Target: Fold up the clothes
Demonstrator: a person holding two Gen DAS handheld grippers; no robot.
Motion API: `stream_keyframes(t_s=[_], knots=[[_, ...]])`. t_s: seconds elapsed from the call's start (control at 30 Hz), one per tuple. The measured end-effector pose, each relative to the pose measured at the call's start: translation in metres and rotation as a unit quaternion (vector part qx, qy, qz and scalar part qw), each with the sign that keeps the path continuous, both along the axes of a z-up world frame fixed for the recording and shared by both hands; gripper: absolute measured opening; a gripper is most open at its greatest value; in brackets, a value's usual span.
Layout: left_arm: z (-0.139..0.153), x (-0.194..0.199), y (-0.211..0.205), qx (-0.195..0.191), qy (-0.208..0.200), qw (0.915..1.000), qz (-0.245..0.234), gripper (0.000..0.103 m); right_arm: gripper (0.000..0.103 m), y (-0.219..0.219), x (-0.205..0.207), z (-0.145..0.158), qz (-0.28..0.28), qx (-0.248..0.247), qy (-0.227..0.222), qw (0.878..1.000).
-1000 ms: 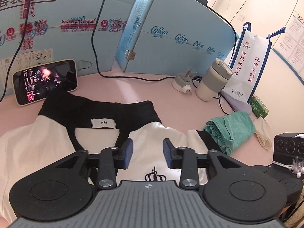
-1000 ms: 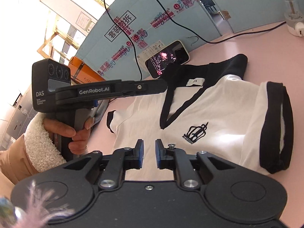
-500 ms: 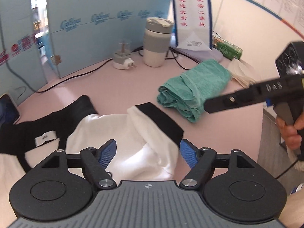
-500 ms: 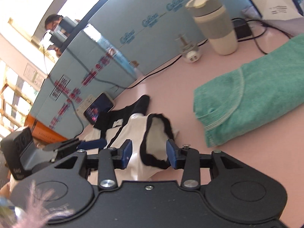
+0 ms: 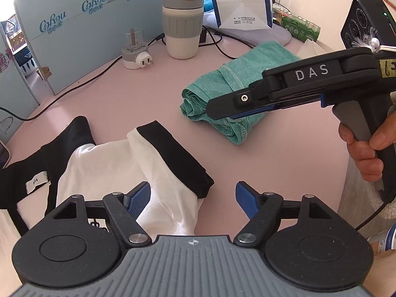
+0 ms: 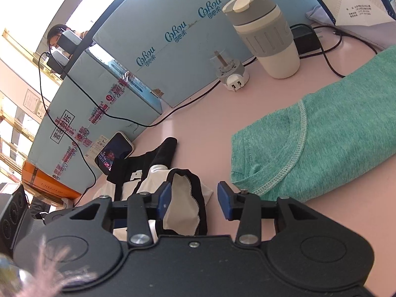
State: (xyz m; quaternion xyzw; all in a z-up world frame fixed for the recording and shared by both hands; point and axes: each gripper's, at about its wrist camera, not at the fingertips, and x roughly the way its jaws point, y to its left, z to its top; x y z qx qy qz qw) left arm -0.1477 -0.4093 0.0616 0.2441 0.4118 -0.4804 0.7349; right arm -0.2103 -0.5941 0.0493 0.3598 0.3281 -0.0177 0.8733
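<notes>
While the pink tabletop [image 5: 138, 94] is filling most of both views, the white T-shirt with black trim [image 5: 106, 163] is lying at the lower left of the left wrist frame, its black-cuffed sleeve [image 5: 178, 153] reaching toward the centre. The left gripper [image 5: 193, 199] is hovering at the bottom centre with its blue-padded jaws spread wide apart, the sleeve's white fabric lying between them and holding nothing. In the right wrist view the right gripper [image 6: 194, 199] is also standing with jaws apart, the sleeve opening [image 6: 184, 203] sitting between them at lower centre, unclamped. A folded green garment [image 5: 222, 91] is resting right of centre in the left view and is filling the right side of the other view [image 6: 309, 143]. Light blue cardboard panels [image 6: 158, 49] are standing along the back. A grey-and-white travel cup [image 5: 182, 22] is sitting at the upper centre, with a white plug adapter [image 5: 135, 57] just left of it. A phone [image 6: 113, 153] is leaning at the middle left.
</notes>
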Motion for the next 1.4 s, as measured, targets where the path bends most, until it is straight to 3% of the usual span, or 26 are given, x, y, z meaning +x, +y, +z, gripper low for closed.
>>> stream_keyframes(t_s=[0.23,0.5,0.63,0.83,1.0,1.17,1.27,1.33,1.37,1.4], knots=[[0.001,0.0,-0.005,0.01,-0.005,0.9999,0.011,0.077,0.043,-0.006,0.014,0.001,0.02,-0.039,0.008,0.999],[-0.002,0.001,-0.01,0.027,-0.007,0.9992,0.03,0.079,0.043,0.001,0.037,-0.001,0.09,-0.099,0.023,0.991],[-0.003,0.002,-0.011,0.032,-0.009,0.9985,0.044,0.079,0.043,0.011,0.051,-0.006,0.135,-0.14,0.026,0.981],[-0.003,0.007,-0.012,0.034,-0.01,0.997,0.069,0.079,0.043,0.026,0.069,-0.012,0.202,-0.215,0.024,0.955],[-0.004,0.008,-0.019,0.03,-0.012,0.9966,0.076,0.08,0.043,0.031,0.083,-0.016,0.237,-0.215,0.017,0.947],[-0.01,0.013,-0.023,0.03,-0.011,0.9947,0.098,0.079,0.042,0.027,0.095,-0.027,0.228,-0.179,0.017,0.957],[-0.013,0.016,-0.02,0.028,-0.009,0.9935,0.11,0.07,0.037,0.022,0.097,-0.031,0.213,-0.145,0.012,0.966],[-0.016,0.019,-0.015,0.026,0.004,0.9927,0.118,0.04,0.016,0.02,0.097,-0.032,0.206,-0.122,0.008,0.971],[-0.017,0.02,-0.011,0.025,0.014,0.9919,0.124,0.017,0.013,0.019,0.096,-0.031,0.201,-0.116,0.004,0.973],[-0.018,0.022,-0.007,0.022,0.024,0.9911,0.129,0.012,0.008,0.019,0.094,-0.029,0.197,-0.11,-0.001,0.974]])
